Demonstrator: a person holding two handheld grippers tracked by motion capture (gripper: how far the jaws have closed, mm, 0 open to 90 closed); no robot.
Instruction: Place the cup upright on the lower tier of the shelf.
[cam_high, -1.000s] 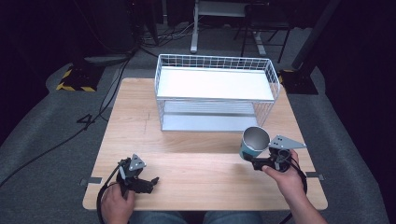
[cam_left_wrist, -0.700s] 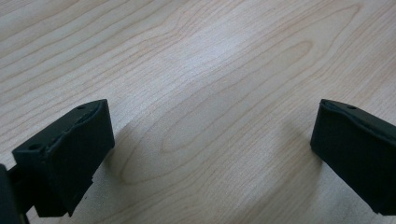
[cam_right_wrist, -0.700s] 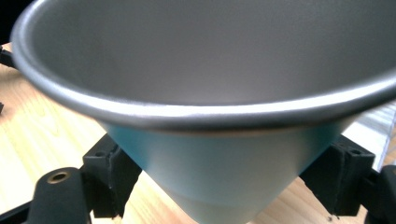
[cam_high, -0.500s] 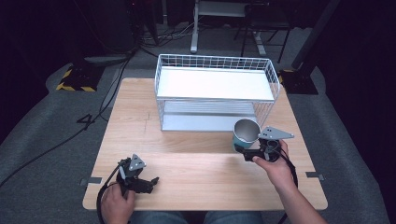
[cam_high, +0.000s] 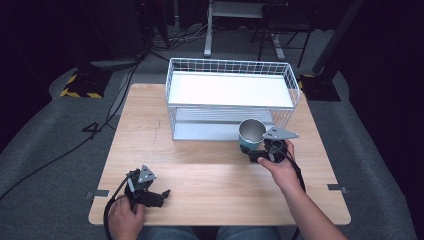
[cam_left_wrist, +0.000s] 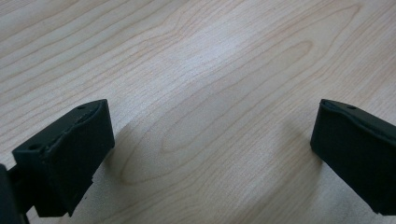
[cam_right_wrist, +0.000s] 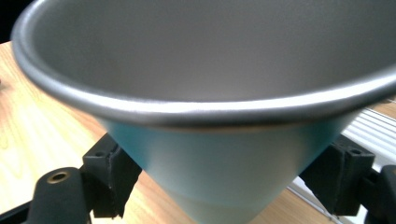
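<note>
Teal metal cup (cam_high: 250, 134) clamped in right claw (cam_high: 256, 156), beside wire basket (cam_high: 230, 90).

Lit from overhead, with the desk (cam_high: 210, 170) bright and the floor beyond it sunk in near darkness. Blown out to flat white on the top shelf of the wire rack (cam_high: 230, 90). Soft shadows cast under both jaws of the left gripper (cam_left_wrist: 212, 154) onto sharp, clear wood grain. Strongly blurred close before the right gripper (cam_right_wrist: 219, 186), the metal cup (cam_right_wrist: 210, 93) out of focus, a pale sheen along its rim. Slightly soft and grainy in the high view.
</note>
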